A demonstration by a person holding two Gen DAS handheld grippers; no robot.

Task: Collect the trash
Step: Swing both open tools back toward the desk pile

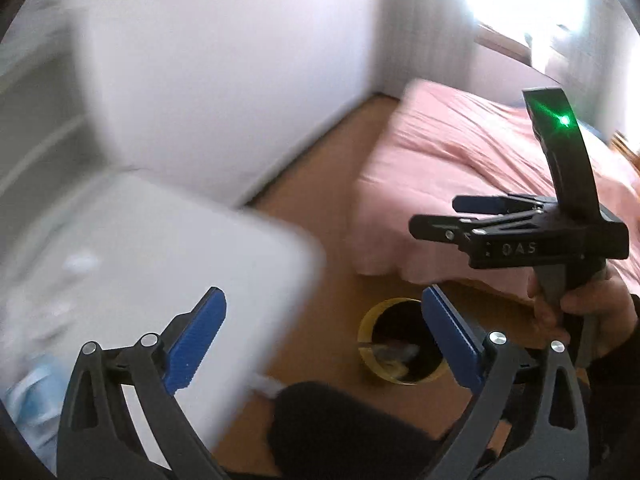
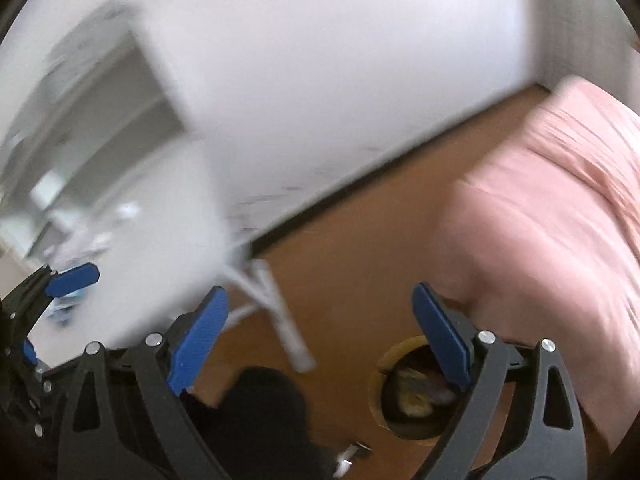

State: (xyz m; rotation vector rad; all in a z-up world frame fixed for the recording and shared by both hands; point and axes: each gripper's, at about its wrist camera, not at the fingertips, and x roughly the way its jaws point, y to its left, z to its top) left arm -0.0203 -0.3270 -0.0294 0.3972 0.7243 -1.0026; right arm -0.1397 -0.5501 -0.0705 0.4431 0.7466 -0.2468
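Left tongs: blue pads spread wide, nothing between them, pointing obliquely downward. Right tongs: likewise spread wide and empty, angled down. Right hand grips its handle from below; dark sleeve at wrist. Both views motion-blurred.

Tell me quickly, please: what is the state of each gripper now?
Left gripper: open, holding nothing.
Right gripper: open, holding nothing.
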